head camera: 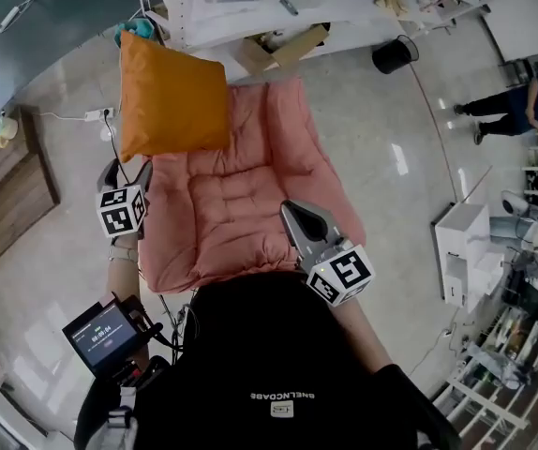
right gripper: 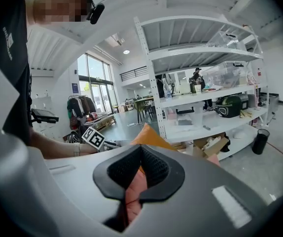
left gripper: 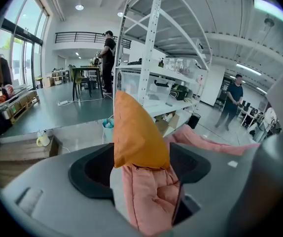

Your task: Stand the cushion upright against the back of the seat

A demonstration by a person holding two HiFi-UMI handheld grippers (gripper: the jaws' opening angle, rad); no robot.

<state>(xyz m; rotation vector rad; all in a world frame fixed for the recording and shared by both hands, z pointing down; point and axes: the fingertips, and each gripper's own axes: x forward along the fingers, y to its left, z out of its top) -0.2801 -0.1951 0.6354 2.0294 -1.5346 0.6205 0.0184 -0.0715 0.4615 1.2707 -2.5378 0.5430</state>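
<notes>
Head view: pink seat (head camera: 250, 204) carries the orange cushion (head camera: 171, 97), upright at its far left corner. White print on the black shirt (head camera: 278, 364) is upside down and illegible. Left gripper (head camera: 127, 170) sits just below the cushion, fingers (left gripper: 89, 169) wide apart, gripping nothing. Right gripper (head camera: 299, 221) is over the seat's near edge, fingers (right gripper: 156, 169) closed together, holding nothing.

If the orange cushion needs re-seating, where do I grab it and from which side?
Take the orange cushion by its lower left corner, probably, coming from the left. It stands edge-on to the open left tool, so that thin edge fits between the jaws; the broad front face gives little to pinch.
</notes>
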